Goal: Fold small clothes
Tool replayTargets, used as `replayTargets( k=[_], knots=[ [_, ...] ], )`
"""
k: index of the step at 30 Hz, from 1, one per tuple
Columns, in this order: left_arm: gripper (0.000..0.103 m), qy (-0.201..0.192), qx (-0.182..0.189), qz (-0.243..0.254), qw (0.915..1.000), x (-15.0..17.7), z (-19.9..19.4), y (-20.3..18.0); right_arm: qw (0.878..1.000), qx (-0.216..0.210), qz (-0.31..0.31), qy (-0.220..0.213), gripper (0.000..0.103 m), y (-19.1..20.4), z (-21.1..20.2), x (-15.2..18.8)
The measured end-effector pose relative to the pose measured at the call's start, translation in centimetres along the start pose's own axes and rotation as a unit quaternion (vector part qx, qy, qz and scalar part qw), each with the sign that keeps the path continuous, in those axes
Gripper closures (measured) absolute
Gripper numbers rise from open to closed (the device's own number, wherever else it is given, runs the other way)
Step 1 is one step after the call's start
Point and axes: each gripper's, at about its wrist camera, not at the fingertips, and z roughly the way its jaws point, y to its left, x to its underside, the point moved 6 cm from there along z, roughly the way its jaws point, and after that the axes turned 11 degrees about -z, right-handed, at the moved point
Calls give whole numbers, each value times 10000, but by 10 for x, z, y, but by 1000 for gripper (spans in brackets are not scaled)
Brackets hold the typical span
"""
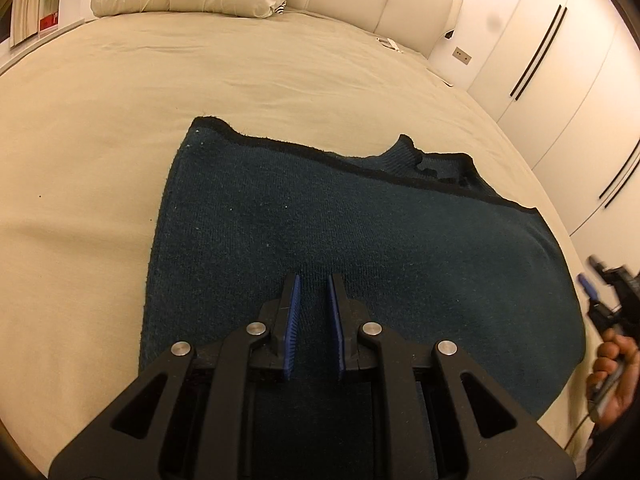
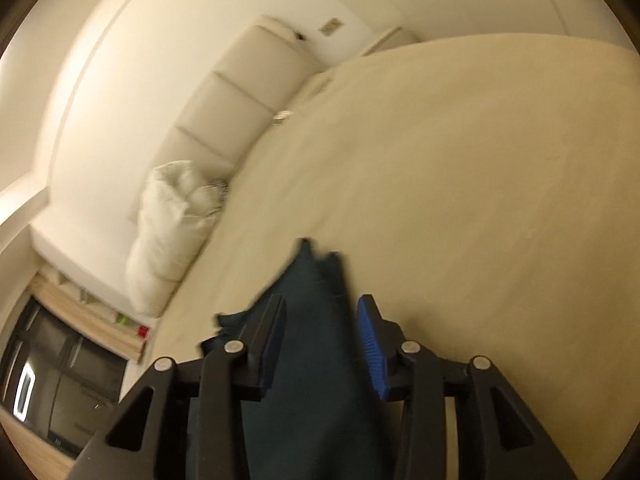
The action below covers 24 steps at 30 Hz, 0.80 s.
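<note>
hand point(image 1: 612, 364) shows only beside sweater point(image 1: 340, 232), left view.

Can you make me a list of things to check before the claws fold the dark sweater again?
1. Sweater lying on the bed: ok.
2. Far bed space free for folding: ok.
3. Left claw nearly shut over the sweater; gripping the knit: cannot tell.
4. Right claw open, cloth between its fingers, not pinched: ok.
5. Sweater edges lined up: not ok, the far edge is uneven.
6. Right view sharp enough: not ok, blurred.
</note>
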Motion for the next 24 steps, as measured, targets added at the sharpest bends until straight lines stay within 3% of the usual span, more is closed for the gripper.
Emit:
replayTargets(
  k=[3,7,11,12,13,16,24],
  knots=[
    [89,-26,-14,-4,10000,0,-6,3,9974,-530,-452,173,49,48,6,7],
    [89,-32,-7,-2,10000,0,-10,5,9869,-965,-996,829,46,97,33,40],
    [89,-41,-2,34,10000,1,-10,6,9849,-760,-890,1276,44,91,63,67],
    [89,-42,7,39,10000,1,-9,7,9854,-634,-797,1365,53,81,69,71],
    [89,-44,17,41,10000,2,-9,7,9864,-606,-727,1342,70,69,69,74],
    [89,-57,63,30,10000,2,-9,9,9895,-616,-465,1221,101,43,64,69],
    [89,-21,481,-490,9976,5,-29,29,9941,-116,-537,932,103,17,29,60]
  ],
)
